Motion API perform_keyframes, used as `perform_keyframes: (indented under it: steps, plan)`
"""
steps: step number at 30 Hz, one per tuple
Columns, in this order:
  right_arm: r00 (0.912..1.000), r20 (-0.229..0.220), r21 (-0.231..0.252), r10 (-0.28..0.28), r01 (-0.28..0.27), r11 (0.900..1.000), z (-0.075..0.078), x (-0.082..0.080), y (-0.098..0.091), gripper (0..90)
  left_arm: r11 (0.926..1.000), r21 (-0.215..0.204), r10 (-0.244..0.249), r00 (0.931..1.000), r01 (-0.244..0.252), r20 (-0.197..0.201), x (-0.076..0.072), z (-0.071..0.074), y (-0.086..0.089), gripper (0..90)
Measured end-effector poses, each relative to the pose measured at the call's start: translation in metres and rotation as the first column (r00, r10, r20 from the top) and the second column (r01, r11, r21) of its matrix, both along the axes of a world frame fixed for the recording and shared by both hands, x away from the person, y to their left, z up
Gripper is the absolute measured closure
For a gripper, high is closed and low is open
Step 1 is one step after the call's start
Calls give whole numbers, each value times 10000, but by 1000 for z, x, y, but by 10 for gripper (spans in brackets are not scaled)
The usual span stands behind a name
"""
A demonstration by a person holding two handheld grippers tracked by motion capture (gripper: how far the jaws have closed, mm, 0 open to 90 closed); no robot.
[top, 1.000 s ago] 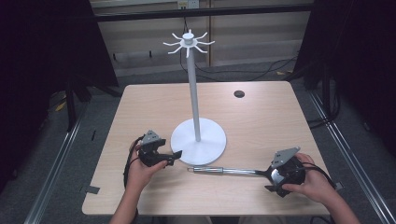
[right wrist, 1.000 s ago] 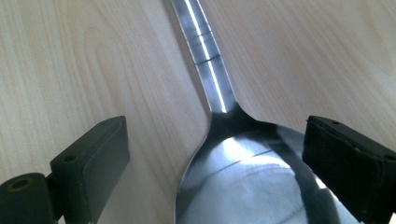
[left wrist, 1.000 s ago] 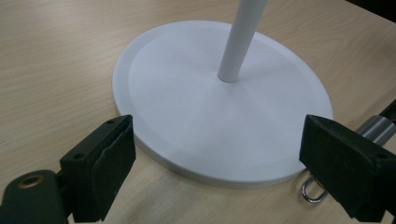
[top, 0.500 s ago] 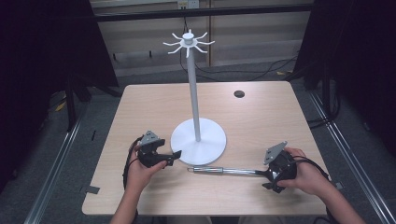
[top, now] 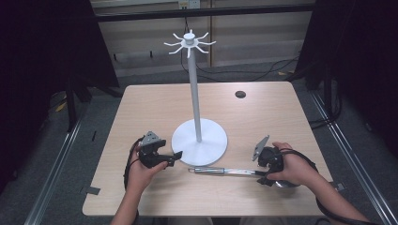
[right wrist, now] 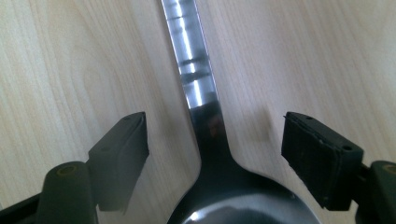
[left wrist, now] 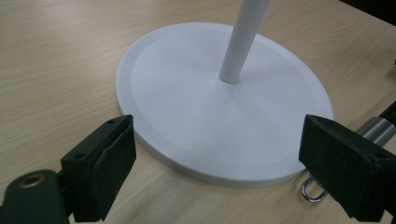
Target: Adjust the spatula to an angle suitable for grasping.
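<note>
On table [top: 155, 108]: shiny steel ladle [right wrist: 205, 135], long handle, dark bowl.

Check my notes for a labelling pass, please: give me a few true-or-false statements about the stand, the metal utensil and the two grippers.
1. The white stand stands upright on the table. True.
2. The metal ladle hangs from a hook at the top of the stand. False: it lies flat on the table in front of the stand's base.
3. The right gripper has its jaws on either side of the ladle's neck, with gaps to both pads. True; the jaws have just been closing.
4. The left gripper is clamped on the stand's pole. False: its jaws stand wide open near the rim of the base.
5. The tabletop is dark metal. False: it is light wood.
</note>
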State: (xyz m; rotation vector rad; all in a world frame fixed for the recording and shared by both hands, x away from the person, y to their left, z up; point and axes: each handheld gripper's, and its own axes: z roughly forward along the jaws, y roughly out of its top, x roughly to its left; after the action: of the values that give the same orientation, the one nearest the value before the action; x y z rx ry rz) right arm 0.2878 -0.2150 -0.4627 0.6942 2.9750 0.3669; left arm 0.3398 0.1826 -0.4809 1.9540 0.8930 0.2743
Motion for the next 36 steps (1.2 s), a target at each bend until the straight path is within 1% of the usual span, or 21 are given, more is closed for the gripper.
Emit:
perform_keyframes:
  steps: [4,9,11,12,13,15,18,19,20,21,22,23,25,27,28,29,30,31,32,35,36]
  plan:
    - [9998,-64,-191,210,-211,9996,2,4,10,256,9999,6,123,9999,-123,26,0,0,2,112]
    - [9995,-125,-139,288,-290,9995,1,5,17,297,10000,1,81,10000,-81,-44,0,0,3,114]
    - [9991,-229,-199,352,-356,9992,-1,7,21,323,10000,14,70,10000,-70,-40,0,0,3,114]
    - [9992,-310,-246,244,-252,9994,-2,7,22,336,10000,14,70,10000,-70,-40,0,0,3,114]
    - [9986,-268,-219,451,-457,9987,-3,8,22,346,9999,-26,110,9999,-110,-33,0,0,3,114]
    - [9987,-352,-254,374,-383,9989,-3,8,23,356,9999,-31,117,9999,-117,-27,0,1,2,114]
    - [9973,-585,-525,450,-480,9975,-6,10,25,457,9999,-27,117,9999,-117,-9,0,1,3,115]
    - [9966,-597,-473,567,-596,9971,-6,11,25,514,9999,-43,119,9999,-119,1,0,1,3,115]
    - [9974,-543,-338,470,-488,9982,-5,11,26,577,9999,-43,119,9999,-119,1,0,1,3,115]
    - [9970,-538,-338,561,-580,9977,-5,11,26,691,9999,-37,136,9999,-136,20,0,1,4,115]
    - [9964,-694,-401,497,-526,9978,-3,10,26,718,9999,-41,142,9999,-142,20,0,1,4,115]
    - [9963,-646,-388,571,-596,9975,-4,11,27,723,9999,-40,146,9999,-146,19,0,1,3,115]
    - [9904,-638,-505,1228,-1261,9907,-3,12,27,739,9999,-36,139,9999,-139,1,0,1,3,115]
    - [9888,-821,-440,1245,-1284,9907,-3,10,28,750,9999,-18,151,9999,-151,4,0,1,3,116]
    - [9838,-634,-451,1679,-1709,9843,-3,10,28,754,9999,-35,152,9999,-152,18,0,1,4,116]
    - [9805,-620,-479,1864,-1895,9807,-3,9,28,756,9999,-35,152,9999,-152,18,0,1,4,116]
    - [9816,-593,-459,1817,-1845,9818,-3,8,29,756,9999,-42,143,9999,-143,3,0,1,5,118]
    - [9786,-553,-375,1981,-2003,9790,-3,8,27,757,9999,-49,152,9999,-152,5,0,1,5,125]
    - [9765,-665,-174,2051,-2067,9783,-4,7,26,757,9999,-19,159,9999,-159,5,1,1,5,126]
    - [9766,-606,-93,2064,-2073,9782,-4,3,24,758,9998,-49,206,9998,-207,-51,1,0,6,125]
    - [9708,-520,-277,2342,-2358,9714,-3,1,24,757,9997,-80,247,9997,-247,-63,1,0,6,125]
